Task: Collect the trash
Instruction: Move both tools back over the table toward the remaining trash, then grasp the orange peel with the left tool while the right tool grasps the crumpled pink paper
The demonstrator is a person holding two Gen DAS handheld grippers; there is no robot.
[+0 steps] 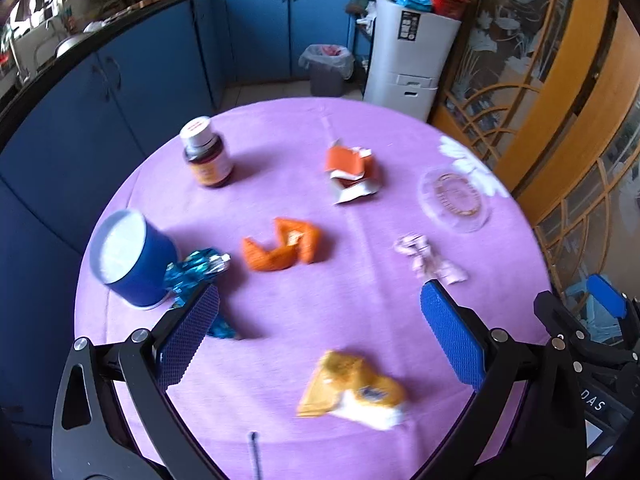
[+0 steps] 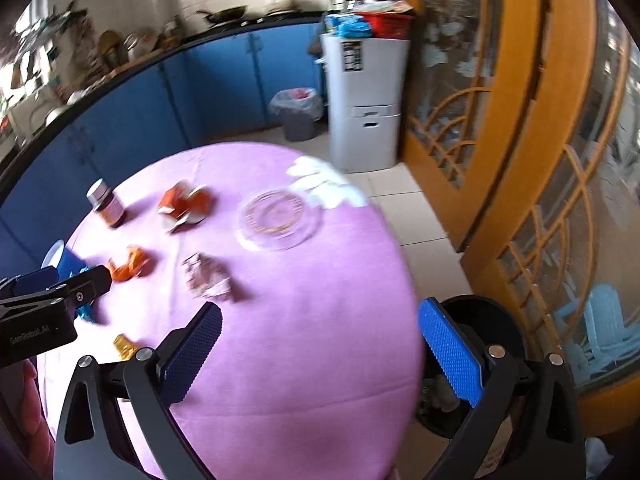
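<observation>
Trash lies on the round purple table (image 1: 280, 320): a yellow snack wrapper (image 1: 352, 388) near the front, orange peel (image 1: 282, 244) in the middle, a torn orange-and-white packet (image 1: 352, 172) farther back, a pink crumpled wrapper (image 1: 428, 258) at right, a shiny blue wrapper (image 1: 196, 272) at left. My left gripper (image 1: 320, 332) is open and empty above the yellow wrapper. My right gripper (image 2: 320, 348) is open and empty over the table's right edge, the pink wrapper (image 2: 208, 278) just beyond its left finger. A black bin (image 2: 484, 328) stands on the floor behind its right finger.
A blue cup (image 1: 132, 256) and a brown pill bottle (image 1: 206, 152) stand at the table's left. A clear glass dish (image 1: 454, 200) sits at right. A lined grey waste bin (image 1: 326, 68) and a white cabinet (image 1: 412, 60) stand by blue kitchen cupboards. Wooden glass doors are at right.
</observation>
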